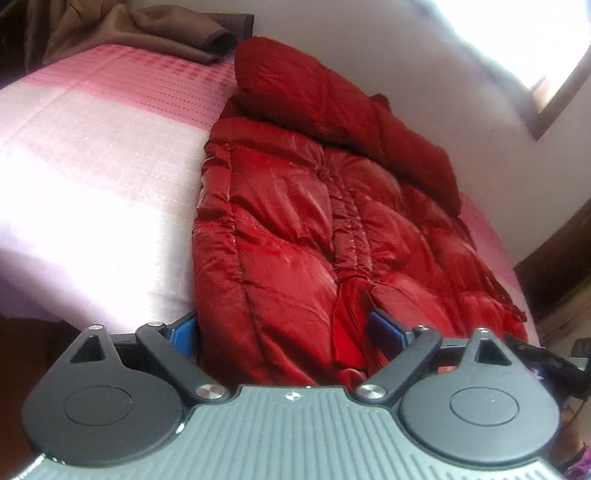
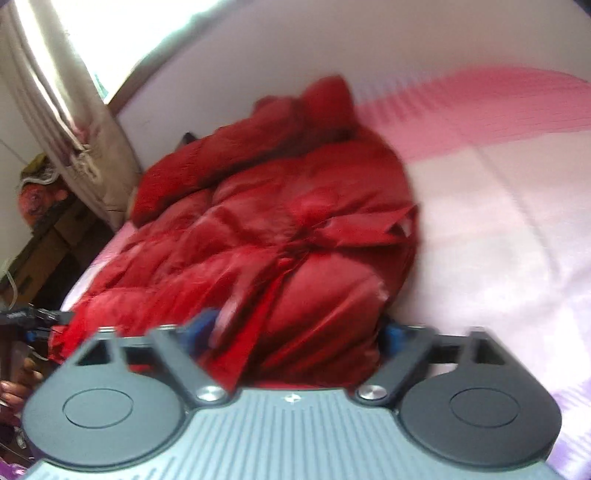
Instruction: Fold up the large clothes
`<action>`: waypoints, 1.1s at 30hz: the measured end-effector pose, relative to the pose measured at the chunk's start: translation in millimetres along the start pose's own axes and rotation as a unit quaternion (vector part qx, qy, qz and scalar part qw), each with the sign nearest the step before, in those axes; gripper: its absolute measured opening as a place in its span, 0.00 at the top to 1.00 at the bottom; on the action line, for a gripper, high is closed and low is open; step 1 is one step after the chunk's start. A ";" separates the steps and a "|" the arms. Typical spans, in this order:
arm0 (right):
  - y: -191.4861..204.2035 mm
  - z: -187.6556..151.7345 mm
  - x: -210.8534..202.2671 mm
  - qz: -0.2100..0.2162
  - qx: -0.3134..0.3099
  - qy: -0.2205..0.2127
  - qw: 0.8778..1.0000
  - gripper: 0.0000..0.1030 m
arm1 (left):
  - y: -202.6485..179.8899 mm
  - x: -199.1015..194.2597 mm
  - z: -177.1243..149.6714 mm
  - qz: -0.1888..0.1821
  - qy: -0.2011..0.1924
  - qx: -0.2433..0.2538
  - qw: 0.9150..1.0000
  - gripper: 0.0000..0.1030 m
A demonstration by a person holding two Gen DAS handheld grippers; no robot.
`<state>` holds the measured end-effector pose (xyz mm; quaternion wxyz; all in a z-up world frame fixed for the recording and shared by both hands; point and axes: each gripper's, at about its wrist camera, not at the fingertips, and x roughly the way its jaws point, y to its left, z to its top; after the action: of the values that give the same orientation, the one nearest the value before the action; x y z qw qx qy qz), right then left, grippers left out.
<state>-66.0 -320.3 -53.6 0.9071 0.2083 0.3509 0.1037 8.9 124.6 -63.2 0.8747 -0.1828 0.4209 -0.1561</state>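
Observation:
A shiny red quilted puffer jacket lies along the right side of a pink bed, its hood and a sleeve folded over at the far end. My left gripper is open, its blue pads spread wide around the jacket's near hem, with fabric between them. In the right wrist view, which is blurred, the same jacket lies bunched, and my right gripper is open with its blue pads on either side of the near edge of the jacket.
A brown cloth lies at the far end of the bed. A white wall runs along the jacket's far side. A window with a curtain and dark wooden furniture stand beyond the bed. The other gripper shows at the frame edge.

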 end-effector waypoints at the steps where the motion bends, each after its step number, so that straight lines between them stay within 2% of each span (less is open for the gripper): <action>1: 1.2 0.3 1.5 -0.001 -0.001 0.004 1.000 0.46 | -0.1 0.9 -0.9 -0.003 -0.002 0.001 1.000 0.21; 3: -2.1 2.0 5.9 0.005 0.011 0.003 1.000 0.56 | -1.7 3.7 -1.4 0.003 -0.007 0.011 1.000 0.44; 6: -12.2 0.5 4.1 0.018 0.039 0.003 0.999 0.63 | -5.1 2.3 -0.2 0.007 -0.016 0.027 0.999 0.62; 8: -12.6 -5.5 2.3 0.021 0.042 0.006 0.999 0.64 | -6.9 1.9 2.0 0.014 -0.018 0.030 0.999 0.65; 10: -12.3 -6.9 2.5 0.027 0.045 0.007 0.999 0.64 | -10.3 2.0 3.2 0.021 -0.016 0.045 0.999 0.63; 12: -14.3 -6.0 4.4 0.032 0.045 0.009 0.998 0.59 | -11.9 4.7 4.2 0.038 -0.009 0.054 0.998 0.49; 13: -17.7 -5.8 5.3 0.037 0.057 0.009 0.998 0.52 | -11.1 5.8 4.6 0.042 -0.008 0.053 0.998 0.46; 14: -21.1 -5.7 6.3 0.048 0.071 0.008 0.996 0.47 | -10.1 6.8 5.2 0.047 -0.007 0.050 0.998 0.37; 15: -22.5 -5.4 6.8 0.058 0.080 0.006 0.995 0.36 | -9.6 7.5 6.0 0.053 -0.009 0.049 0.997 0.31; 16: -23.4 -4.6 8.2 0.071 0.084 0.003 0.994 0.27 | -9.0 7.9 6.1 0.055 -0.010 0.049 0.997 0.30; 18: -19.6 -4.6 10.0 0.080 0.080 0.001 0.994 0.16 | -9.8 9.1 6.3 0.056 -0.011 0.050 0.997 0.30; 19: -17.0 -5.0 11.0 0.082 0.076 -0.001 0.994 0.15 | -11.5 9.8 6.0 0.059 -0.012 0.053 0.997 0.31; 20: -14.3 -5.2 11.9 0.080 0.069 -0.003 0.994 0.15 | -13.3 10.5 5.6 0.062 -0.013 0.057 0.996 0.38; 21: -12.0 -5.0 12.3 0.076 0.063 -0.002 0.995 0.15 | -15.1 11.1 4.8 0.063 -0.015 0.061 0.996 0.50; 22: -10.6 -4.8 12.5 0.075 0.060 -0.002 0.995 0.16 | -17.9 11.1 3.4 0.062 -0.016 0.062 0.996 0.55; 23: -9.6 -5.2 12.4 0.072 0.056 -0.004 0.996 0.20 | -20.8 10.4 2.7 0.065 -0.020 0.065 0.996 0.66; 24: -8.1 -6.3 12.2 0.062 0.050 -0.007 0.997 0.41 | -27.1 8.9 1.8 0.073 -0.027 0.079 0.994 0.73; 25: -6.5 -7.5 12.0 0.044 0.041 -0.008 0.998 0.56 | -34.1 6.9 0.3 0.084 -0.036 0.096 0.991 0.75; 26: -5.8 -8.8 11.5 0.032 0.037 -0.008 0.999 0.59 | -40.1 5.2 -1.4 0.092 -0.042 0.108 0.989 0.79; 28: -6.6 -10.7 9.1 0.038 0.038 -0.010 0.999 0.71 | -48.4 0.7 -3.9 0.100 -0.051 0.119 0.987 0.84; 33: 4.4 -17.7 1.1 0.056 0.028 -0.002 0.998 0.75 | -45.4 -13.2 -1.6 0.105 -0.062 0.105 0.987 0.86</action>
<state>-77.3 -310.6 -64.1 0.8944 0.2529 0.3396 0.1441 -5.7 89.8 -34.7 0.9249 -0.0544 0.3640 -0.0953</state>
